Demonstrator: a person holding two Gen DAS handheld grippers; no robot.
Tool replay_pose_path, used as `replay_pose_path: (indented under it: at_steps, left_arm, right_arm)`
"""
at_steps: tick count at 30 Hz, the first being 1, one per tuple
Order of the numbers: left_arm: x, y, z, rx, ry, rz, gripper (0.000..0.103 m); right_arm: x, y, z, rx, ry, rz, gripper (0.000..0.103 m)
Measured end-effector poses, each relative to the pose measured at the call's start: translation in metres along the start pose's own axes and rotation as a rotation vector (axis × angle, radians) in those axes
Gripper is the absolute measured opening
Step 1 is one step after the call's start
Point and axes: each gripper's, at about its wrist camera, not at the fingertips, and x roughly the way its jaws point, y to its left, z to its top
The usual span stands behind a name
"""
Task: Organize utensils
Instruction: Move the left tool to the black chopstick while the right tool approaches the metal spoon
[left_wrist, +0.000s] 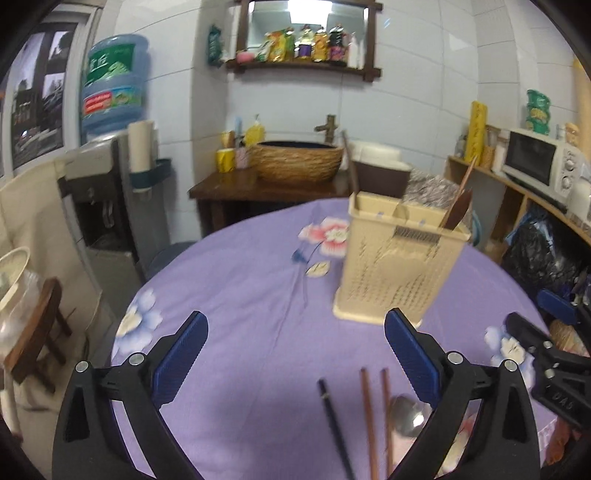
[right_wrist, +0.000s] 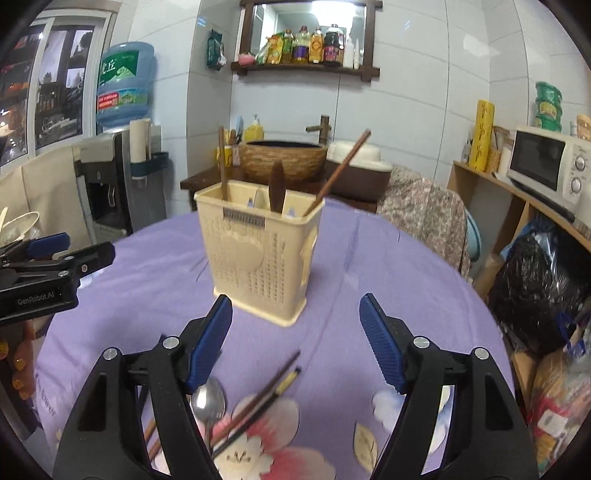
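Right wrist view: right gripper (right_wrist: 295, 339) and left gripper (left_wrist: 295, 350) both hang with jaws spread, empty, above 1 steel spoon (right_wrist: 208, 402) and brown wooden chopsticks (right_wrist: 258, 398) on the purple floral tabletop (right_wrist: 369, 258), near the cream perforated plastic utensil holder (right_wrist: 258, 258).

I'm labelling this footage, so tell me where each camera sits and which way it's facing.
Left wrist: on the left gripper, looking forward and down over the purple table at the utensil holder; own open jaws show, right gripper at the right edge.
Right wrist: on the right gripper, same heading; open jaws, left gripper at the left edge.
Shared: holder, loose chopsticks, spoon.
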Motion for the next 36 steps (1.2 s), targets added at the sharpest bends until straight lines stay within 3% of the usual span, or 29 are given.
replay_pose_path:
  at_steps: [7,11,21,26,31,36]
  left_arm:
    - [0.005,0.022,-0.049,-0.035,0.119,0.056,0.095]
    - [0.001,0.031,-0.069,-0.055,0.135,0.082,0.095]
    - [0.005,0.012,-0.099,-0.039,0.218,-0.009,0.064]
    - [0.01,0.0,-0.103,-0.025,0.241,-0.026,0.061]
    - [0.008,0.004,-0.102,-0.029,0.237,-0.017,0.061]
    - [0.005,0.013,-0.102,-0.047,0.236,-0.007,0.061]
  right_arm:
    - [0.0,-0.003,-0.043,0.046,0.083,0.006,0.072]
    - [0.0,-0.009,-0.064,0.092,0.109,0.011,0.072]
    - [0.001,-0.001,-0.09,0.105,0.159,0.029,0.071]
    - [0.007,0.016,-0.086,0.041,0.168,0.087,0.067]
    - [0.027,0.043,-0.08,-0.091,0.221,0.217,0.066]
    - [0.049,0.061,-0.076,-0.196,0.275,0.238,0.062]
